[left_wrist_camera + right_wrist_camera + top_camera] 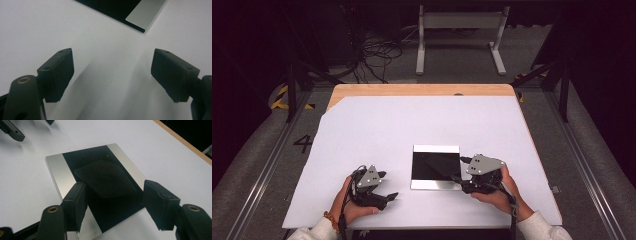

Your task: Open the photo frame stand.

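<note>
Right hand-held gripper (113, 205) partly masking dark cloth (106, 178)

Lab recording bay: table (422, 90) ringed by metal framing (267, 165), loose cables (374, 55), floor tape (279, 97) noted.

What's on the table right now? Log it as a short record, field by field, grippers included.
surface: white sheet over a wooden table
main item: square plate, black middle with silver strips on two sides
on the plate: dark cloth pad, lying flat, turned at an angle
left gripper: open, nothing between the jaws, beside the plate
right gripper: open, jaws standing either side of the pad's near corner, not pressing on it
</note>
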